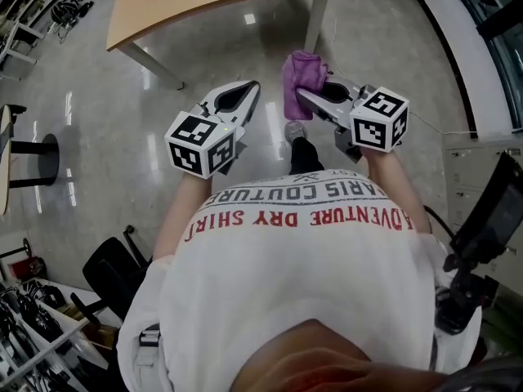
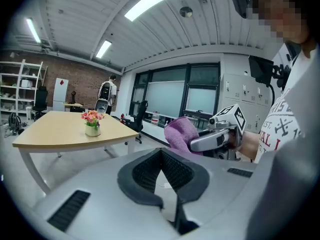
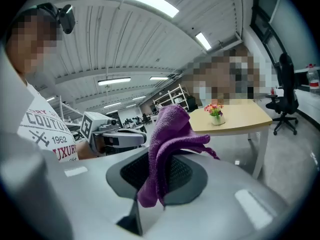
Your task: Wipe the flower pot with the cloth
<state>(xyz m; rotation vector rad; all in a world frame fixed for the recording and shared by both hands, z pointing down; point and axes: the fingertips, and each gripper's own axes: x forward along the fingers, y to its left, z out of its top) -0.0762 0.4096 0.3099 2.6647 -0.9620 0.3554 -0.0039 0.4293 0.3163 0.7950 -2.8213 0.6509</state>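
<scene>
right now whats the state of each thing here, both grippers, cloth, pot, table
left gripper: jaws shut, nothing between them
right gripper: shut on the cloth
cloth: purple, bunched, pinched in the right gripper, held in the air
flower pot: upright on the table, flowers in it, not touched by the cloth
table: standing ahead of both grippers, bears the flower pot

The head view looks steeply down, close over the left tongs (image 1: pixel 249 88) and right tongs (image 1: pixel 304 96). Each tongs view faces roughly level along its jaws, and both share the distant worktop (image 2: pixel 60 131) and flower pot (image 2: pixel 92 130).
</scene>
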